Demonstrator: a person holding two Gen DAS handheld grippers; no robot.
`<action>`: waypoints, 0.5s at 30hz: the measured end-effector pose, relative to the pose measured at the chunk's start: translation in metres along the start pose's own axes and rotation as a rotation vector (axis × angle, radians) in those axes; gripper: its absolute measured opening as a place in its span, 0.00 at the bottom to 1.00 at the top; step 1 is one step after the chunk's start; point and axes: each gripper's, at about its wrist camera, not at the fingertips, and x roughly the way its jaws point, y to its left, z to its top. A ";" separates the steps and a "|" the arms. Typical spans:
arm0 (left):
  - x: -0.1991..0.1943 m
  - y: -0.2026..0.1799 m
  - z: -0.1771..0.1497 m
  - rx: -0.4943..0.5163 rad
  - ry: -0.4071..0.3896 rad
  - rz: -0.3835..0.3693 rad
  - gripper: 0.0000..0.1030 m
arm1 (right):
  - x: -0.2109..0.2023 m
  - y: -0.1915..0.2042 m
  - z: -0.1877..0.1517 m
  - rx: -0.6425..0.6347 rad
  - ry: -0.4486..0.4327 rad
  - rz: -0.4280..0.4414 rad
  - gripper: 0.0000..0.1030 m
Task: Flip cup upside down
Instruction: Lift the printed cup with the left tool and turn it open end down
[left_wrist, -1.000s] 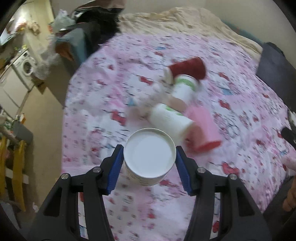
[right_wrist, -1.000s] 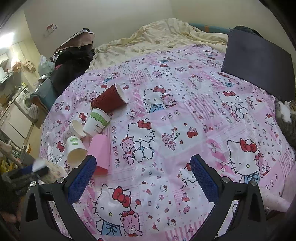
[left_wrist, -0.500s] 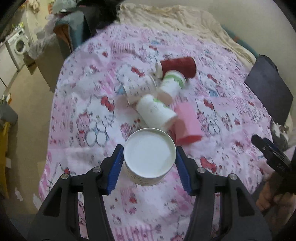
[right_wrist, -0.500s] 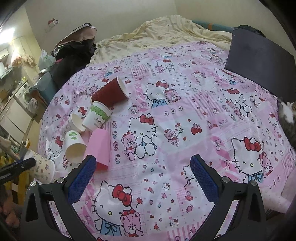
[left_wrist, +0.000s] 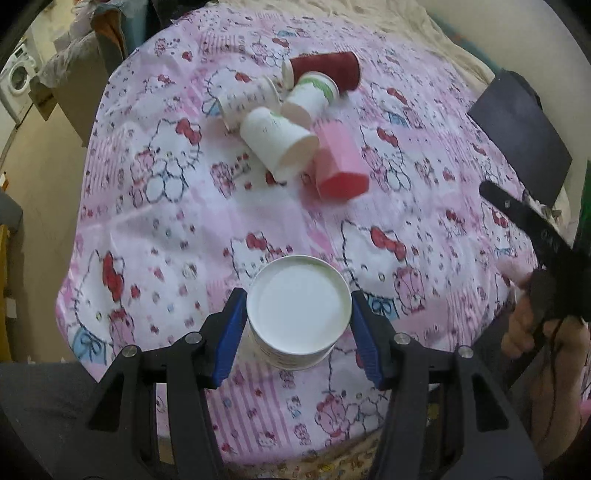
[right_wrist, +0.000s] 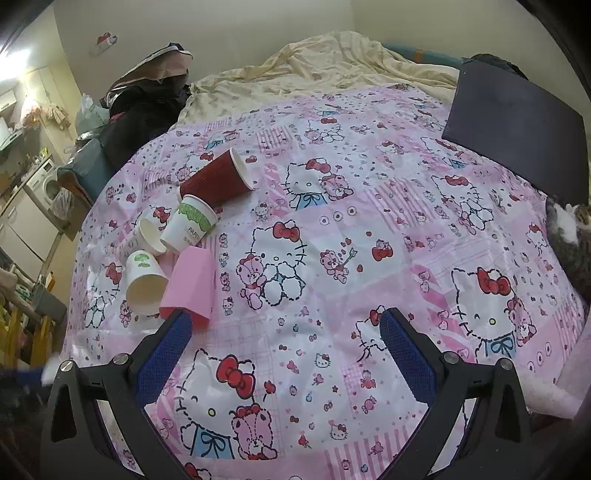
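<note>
Cup (left_wrist: 298, 308) base-up, clamped in left claw (left_wrist: 297, 332) near bedspread (left_wrist: 207, 221) edge | right claw (right_wrist: 284, 354) spread, unloaded

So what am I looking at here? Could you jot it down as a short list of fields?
setting: bed with pink cartoon-print bedspread
left gripper: shut on a white paper cup, its flat base facing the camera
right gripper: open, holding nothing, above the bedspread
loose cups: five lying on their sides in a cluster: dark red cup, green-banded cup, patterned white cup, green-logo white cup, pink cup
also on bed: dark flat board, cream blanket
</note>
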 end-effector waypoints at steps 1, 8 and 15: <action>0.000 -0.001 -0.003 -0.008 0.001 -0.005 0.50 | -0.001 0.000 0.000 0.002 -0.001 0.003 1.00; -0.015 -0.013 -0.004 0.037 -0.082 0.048 0.50 | -0.011 0.009 -0.007 -0.052 0.030 0.124 1.00; 0.027 -0.021 -0.003 0.029 0.147 -0.047 0.50 | -0.023 0.029 -0.025 -0.218 0.044 0.127 0.99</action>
